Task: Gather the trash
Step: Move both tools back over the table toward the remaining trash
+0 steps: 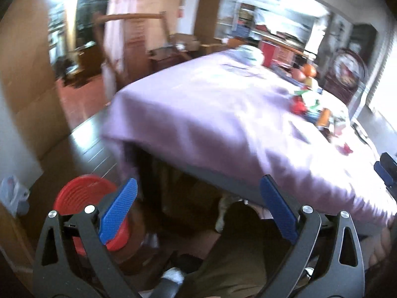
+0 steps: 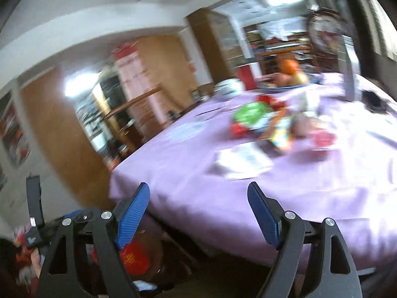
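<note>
Both the left gripper (image 1: pixel 198 206) and right gripper (image 2: pixel 199 213) gape, holding nothing, before the purple-clothed table (image 2: pixel 198 186) bearing blurred wrappers (image 2: pixel 258 124).

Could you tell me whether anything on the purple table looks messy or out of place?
Yes: a jumble of colourful wrappers is heaped mid-table on the purple tablecloth, with a loose white paper nearer the edge. Blur hides finer detail. Both grippers, left gripper and right gripper, are open and empty.

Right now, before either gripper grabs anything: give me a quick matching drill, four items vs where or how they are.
Things:
1. left gripper
2. red bin
3. wrapper pile
4. fruit bowl

Places or states:
A. far end of the purple tablecloth
B. on the floor beside the table
C. open, holding nothing
D. middle of the table

Pairs: 1-C, 2-B, 3-D, 4-A
</note>
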